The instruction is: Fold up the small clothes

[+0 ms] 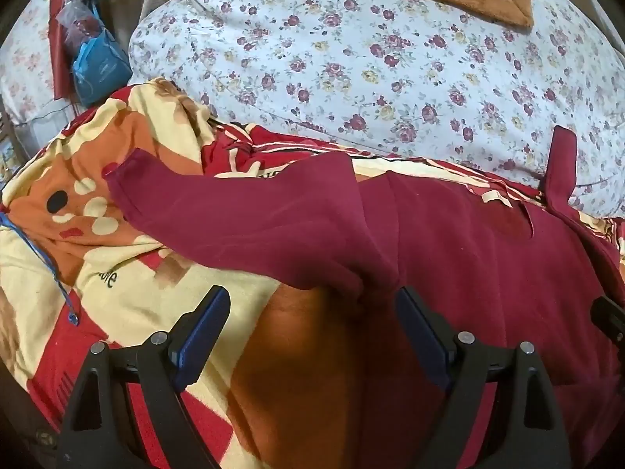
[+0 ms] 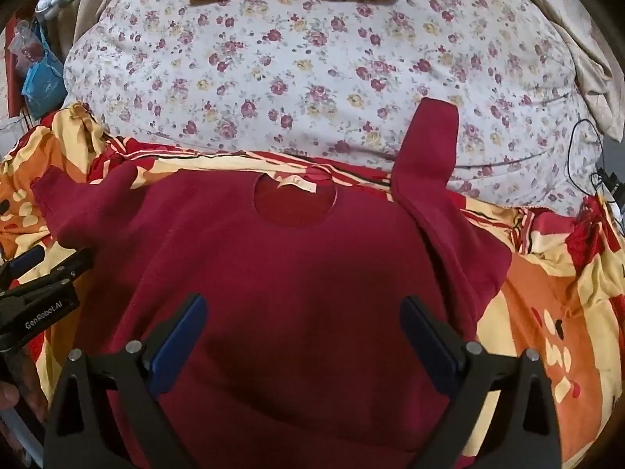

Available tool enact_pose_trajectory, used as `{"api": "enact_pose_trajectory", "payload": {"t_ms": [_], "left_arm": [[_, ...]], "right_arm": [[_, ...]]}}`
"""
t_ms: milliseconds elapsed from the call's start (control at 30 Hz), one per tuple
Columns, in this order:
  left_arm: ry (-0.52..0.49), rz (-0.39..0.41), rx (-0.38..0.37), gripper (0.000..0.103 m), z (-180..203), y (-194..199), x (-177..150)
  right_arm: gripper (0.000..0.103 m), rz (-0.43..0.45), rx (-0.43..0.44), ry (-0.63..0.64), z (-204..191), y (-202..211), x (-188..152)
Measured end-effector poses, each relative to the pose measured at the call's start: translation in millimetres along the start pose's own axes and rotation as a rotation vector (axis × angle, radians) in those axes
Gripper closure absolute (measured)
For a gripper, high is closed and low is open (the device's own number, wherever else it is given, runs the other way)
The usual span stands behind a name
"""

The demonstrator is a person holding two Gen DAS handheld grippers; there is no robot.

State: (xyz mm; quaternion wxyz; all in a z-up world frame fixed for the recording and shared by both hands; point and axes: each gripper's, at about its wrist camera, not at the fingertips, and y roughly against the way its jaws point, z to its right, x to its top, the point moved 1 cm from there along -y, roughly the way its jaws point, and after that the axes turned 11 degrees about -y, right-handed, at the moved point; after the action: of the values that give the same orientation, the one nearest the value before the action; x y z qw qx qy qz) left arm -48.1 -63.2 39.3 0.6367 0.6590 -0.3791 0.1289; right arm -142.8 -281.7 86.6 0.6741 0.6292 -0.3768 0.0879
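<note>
- The right gripper [image 2: 302, 326] hung with fingers spread wide over the maroon sweater [image 2: 289, 273].
- The sweater lay flat on the patterned blanket [image 2: 554, 285].
- One sleeve [image 2: 429, 148] reached onto the floral quilt [image 2: 312, 66].

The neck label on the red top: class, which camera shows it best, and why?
The right wrist view. There the neck label sits near the middle, inside the round neckline of the red top. The left wrist view shows it only off to the side, slanted and small.
</note>
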Motion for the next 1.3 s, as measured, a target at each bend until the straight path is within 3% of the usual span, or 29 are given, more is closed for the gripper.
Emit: {"api": "enact_pose_trajectory", "payload": {"t_ms": [1067, 1267, 1300], "left_arm": [[-0.016, 0.0, 0.003, 0.024, 1, -5, -1], [-0.015, -0.001, 0.005, 0.024, 1, -5, -1], [-0.014, 0.0, 0.005, 0.024, 1, -5, -1]], "right_arm": [[0.003, -0.023, -0.013, -0.006, 5, -11, 1], [0.003, -0.087, 0.005, -0.021, 7, -13, 2], [0.003, -0.058, 0.001, -0.019, 7, -13, 2]]}}
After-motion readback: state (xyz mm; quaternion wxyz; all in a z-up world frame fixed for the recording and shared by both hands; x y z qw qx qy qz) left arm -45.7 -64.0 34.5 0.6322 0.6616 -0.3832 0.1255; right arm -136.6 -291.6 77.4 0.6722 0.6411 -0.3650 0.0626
